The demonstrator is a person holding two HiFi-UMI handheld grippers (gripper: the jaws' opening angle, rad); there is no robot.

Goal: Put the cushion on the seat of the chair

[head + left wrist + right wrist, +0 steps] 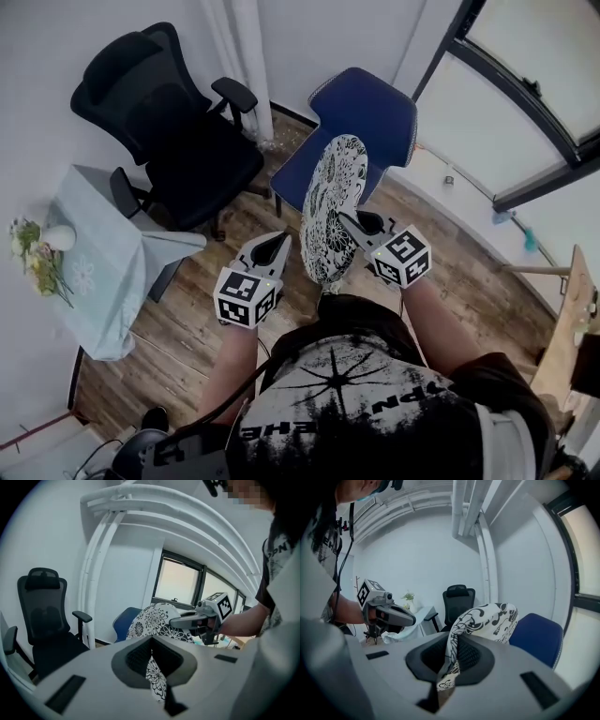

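Observation:
A black-and-white flower-patterned cushion (pixel 330 202) hangs upright on edge in front of the person, just short of the blue chair (pixel 361 117), whose seat is bare. My left gripper (pixel 280 242) is shut on the cushion's left edge, and the fabric (pixel 154 679) shows pinched between its jaws. My right gripper (pixel 347 221) is shut on the right edge, with patterned cloth (pixel 449 660) caught in its jaws. Across the cushion, each gripper view shows the other gripper: the right gripper (pixel 190 620) and the left gripper (pixel 393 614).
A black office chair (pixel 164 117) stands left of the blue chair. A small table under a pale blue cloth (pixel 89 267) carries a vase of flowers (pixel 42 248) at the far left. Window frames (pixel 525 103) run along the right, above wooden flooring (pixel 187 328).

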